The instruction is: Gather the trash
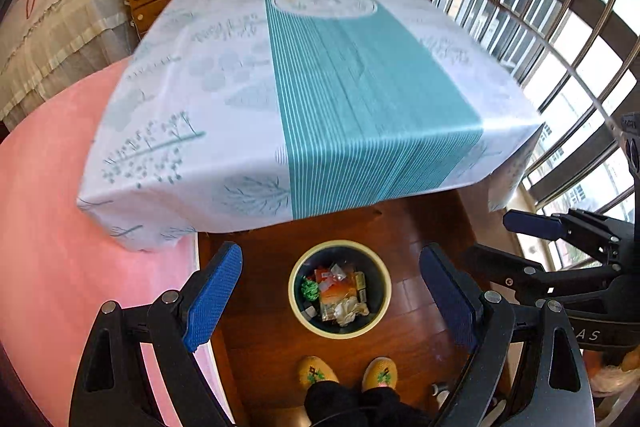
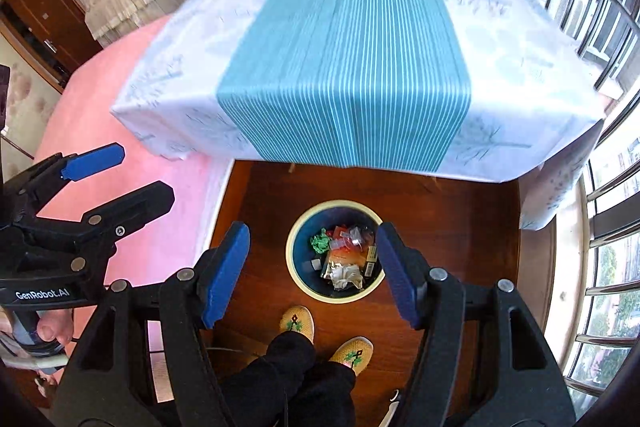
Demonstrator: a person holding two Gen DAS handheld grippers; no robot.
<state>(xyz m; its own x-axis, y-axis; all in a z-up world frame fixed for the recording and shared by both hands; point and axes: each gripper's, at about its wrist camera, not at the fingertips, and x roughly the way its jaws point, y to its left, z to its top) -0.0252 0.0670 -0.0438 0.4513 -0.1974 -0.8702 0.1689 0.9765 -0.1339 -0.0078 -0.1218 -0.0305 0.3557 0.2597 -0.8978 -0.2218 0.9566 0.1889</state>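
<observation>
A: Nearest, what do the grippers do?
B: The left gripper [image 1: 332, 295] and the right gripper [image 2: 313, 273] both stand spread wide, grasping nothing.
A: And the trash?
B: The trash [image 1: 340, 293] lies in the bin [image 1: 295, 301] on the wood floor [image 1: 404, 239], just past the slippers [image 1: 316, 374].
A: Beyond that?
B: The table [image 1: 200, 95], just past the bin, its cloth hanging over the near edge.

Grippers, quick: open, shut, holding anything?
Left gripper: jaws open, nothing held.
Right gripper: jaws open, nothing held.
</observation>
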